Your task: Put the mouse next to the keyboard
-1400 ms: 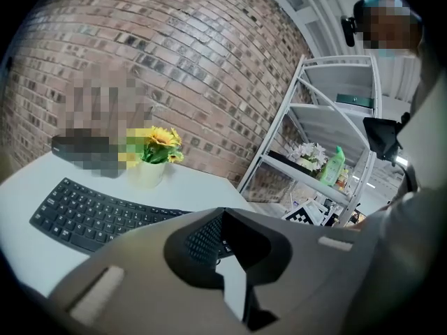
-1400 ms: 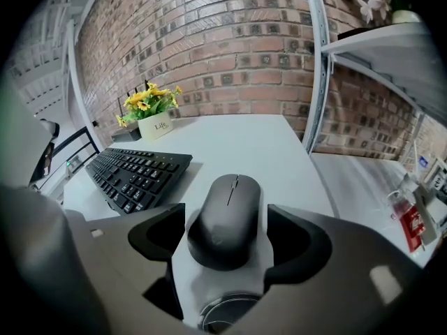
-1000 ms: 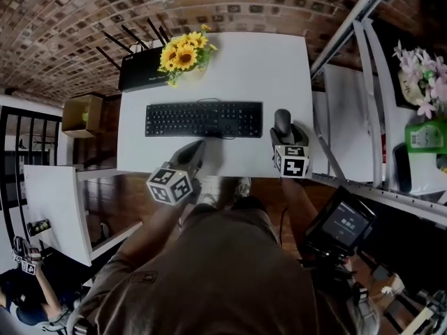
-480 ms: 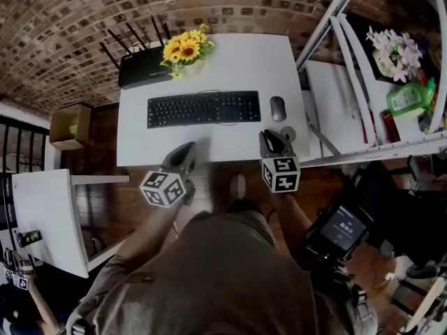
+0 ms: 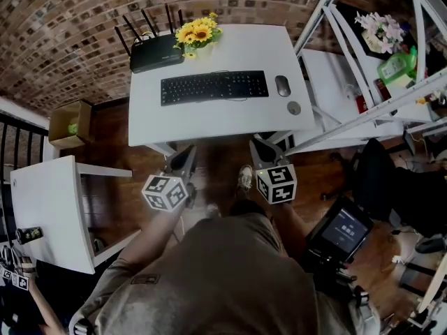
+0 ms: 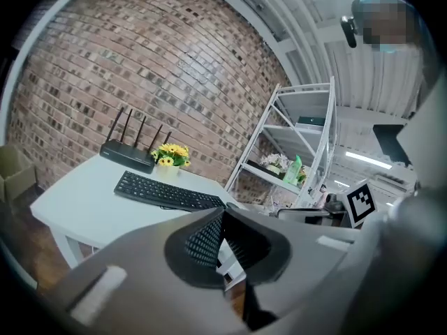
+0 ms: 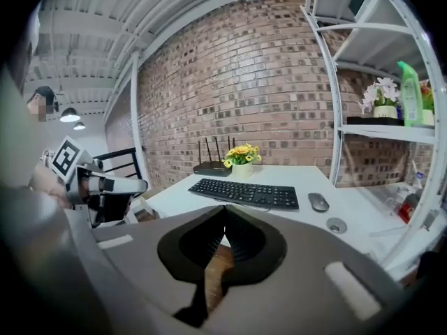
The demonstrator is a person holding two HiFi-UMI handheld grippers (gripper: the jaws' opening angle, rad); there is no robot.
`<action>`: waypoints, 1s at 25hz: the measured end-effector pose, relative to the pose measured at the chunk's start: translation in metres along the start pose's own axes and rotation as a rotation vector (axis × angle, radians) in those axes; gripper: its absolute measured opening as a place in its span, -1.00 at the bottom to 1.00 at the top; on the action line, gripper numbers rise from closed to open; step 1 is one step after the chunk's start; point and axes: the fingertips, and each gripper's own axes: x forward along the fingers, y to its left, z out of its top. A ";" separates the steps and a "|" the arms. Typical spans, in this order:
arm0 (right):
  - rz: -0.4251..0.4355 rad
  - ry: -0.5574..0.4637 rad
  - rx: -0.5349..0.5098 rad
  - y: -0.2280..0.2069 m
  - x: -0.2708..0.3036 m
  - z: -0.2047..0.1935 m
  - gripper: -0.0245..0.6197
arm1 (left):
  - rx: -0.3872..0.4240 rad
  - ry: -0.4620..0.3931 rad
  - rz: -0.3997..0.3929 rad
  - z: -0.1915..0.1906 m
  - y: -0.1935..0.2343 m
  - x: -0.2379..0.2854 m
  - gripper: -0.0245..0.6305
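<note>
The mouse lies on the white worktop, just beside the right end of the keyboard and well apart from both claws. The right claw hangs off the worktop's near edge, its jaws just closed together on nothing. The left claw is likewise clenched and empty.

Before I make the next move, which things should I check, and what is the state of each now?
1. Mouse beside keyboard, at its right end, not touching: ok.
2. Right tool: jaws have just been closing, now shut, nothing between them: ok.
3. Left tool shut, empty: ok.
4. Both tools off the white table, before its near edge: ok.
5. Small round object near mouse, what it is: cannot tell.
</note>
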 end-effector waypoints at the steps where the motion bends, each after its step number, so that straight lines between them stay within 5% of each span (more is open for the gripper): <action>1: 0.018 -0.005 0.009 0.009 -0.004 -0.002 -0.88 | 0.004 -0.001 -0.004 0.000 -0.001 -0.006 -0.94; 13: 0.138 -0.064 0.029 0.052 -0.041 0.001 -0.88 | 0.062 -0.020 0.004 0.002 -0.031 -0.029 -0.94; 25: 0.130 -0.090 0.055 0.034 -0.062 -0.007 -0.88 | 0.085 -0.023 -0.006 -0.007 -0.059 -0.019 -0.94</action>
